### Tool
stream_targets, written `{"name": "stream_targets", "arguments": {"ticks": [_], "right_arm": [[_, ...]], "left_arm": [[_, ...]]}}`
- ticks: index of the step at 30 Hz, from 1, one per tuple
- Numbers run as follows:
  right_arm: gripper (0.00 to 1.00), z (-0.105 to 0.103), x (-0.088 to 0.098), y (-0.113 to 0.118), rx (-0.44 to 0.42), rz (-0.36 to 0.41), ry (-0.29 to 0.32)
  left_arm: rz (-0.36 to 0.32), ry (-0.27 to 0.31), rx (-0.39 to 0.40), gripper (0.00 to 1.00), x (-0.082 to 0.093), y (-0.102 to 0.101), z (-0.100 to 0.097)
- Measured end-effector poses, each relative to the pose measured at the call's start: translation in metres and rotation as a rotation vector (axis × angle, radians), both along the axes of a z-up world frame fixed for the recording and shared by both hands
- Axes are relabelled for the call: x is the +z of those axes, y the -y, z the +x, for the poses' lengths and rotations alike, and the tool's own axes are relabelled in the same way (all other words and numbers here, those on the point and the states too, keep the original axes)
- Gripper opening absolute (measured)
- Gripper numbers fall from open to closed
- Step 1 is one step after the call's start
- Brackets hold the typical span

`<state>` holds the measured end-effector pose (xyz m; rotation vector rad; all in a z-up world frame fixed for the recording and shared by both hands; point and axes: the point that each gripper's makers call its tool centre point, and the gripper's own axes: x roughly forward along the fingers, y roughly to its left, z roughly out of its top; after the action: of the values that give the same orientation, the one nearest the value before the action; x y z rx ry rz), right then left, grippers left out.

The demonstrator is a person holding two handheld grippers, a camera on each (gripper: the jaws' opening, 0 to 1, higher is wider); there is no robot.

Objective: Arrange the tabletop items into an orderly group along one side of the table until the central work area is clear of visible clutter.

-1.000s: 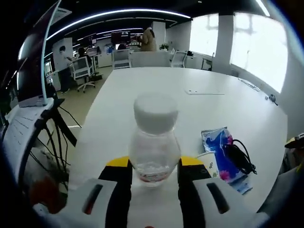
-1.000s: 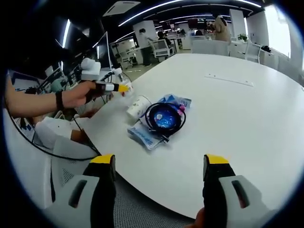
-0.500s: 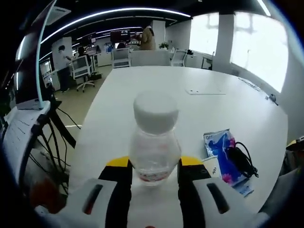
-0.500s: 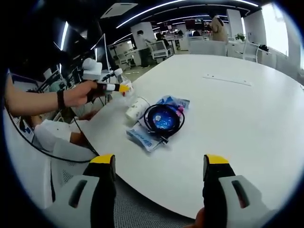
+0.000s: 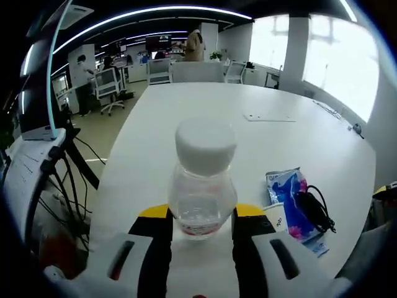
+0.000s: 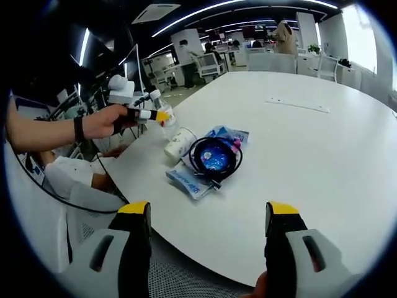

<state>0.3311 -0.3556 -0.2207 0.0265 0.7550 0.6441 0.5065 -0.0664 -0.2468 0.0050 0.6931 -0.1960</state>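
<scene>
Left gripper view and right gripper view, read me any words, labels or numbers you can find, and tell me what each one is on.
None can be read.
Clear plastic bottle with white cap in the left tongs: red label print, blurred.
Blue printed packet: print too small.
White paper cup: markings too small.

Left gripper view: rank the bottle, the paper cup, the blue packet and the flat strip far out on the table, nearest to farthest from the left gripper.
1. Bottle, clamped in the left gripper.
2. Paper cup, lying just right of the jaws.
3. Blue packet, right, beyond the cup, under a black cable.
4. Flat strip, far out on the white table.
</scene>
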Motion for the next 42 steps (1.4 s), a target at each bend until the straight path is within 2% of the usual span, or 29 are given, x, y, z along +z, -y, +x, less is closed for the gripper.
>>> {"name": "stream_targets", "arguments": {"ticks": [19, 22, 33, 42], "right_arm": [[0.75, -0.0033, 0.0041, 0.0043, -0.015, -0.01, 0.01], [0.75, -0.004, 0.0047, 0.0038, -0.016, -0.011, 0.012], [0.75, -0.003, 0.0073, 0.0004, -0.02, -0.011, 0.02], [0.75, -0.0011, 0.0079, -0.0015, -0.018, -0.008, 0.025]], "left_arm": [[-0.013, -0.012, -0.036, 0.36, -0.0029, -0.0006, -0.0017], [-0.028, -0.015, -0.027, 0.36, -0.0041, -0.0006, -0.0025], [-0.017, -0.013, 0.032, 0.35, -0.0043, -0.0004, -0.0043], [-0.033, -0.028, 0.006, 0.36, -0.0036, -0.0017, -0.0099]]}}
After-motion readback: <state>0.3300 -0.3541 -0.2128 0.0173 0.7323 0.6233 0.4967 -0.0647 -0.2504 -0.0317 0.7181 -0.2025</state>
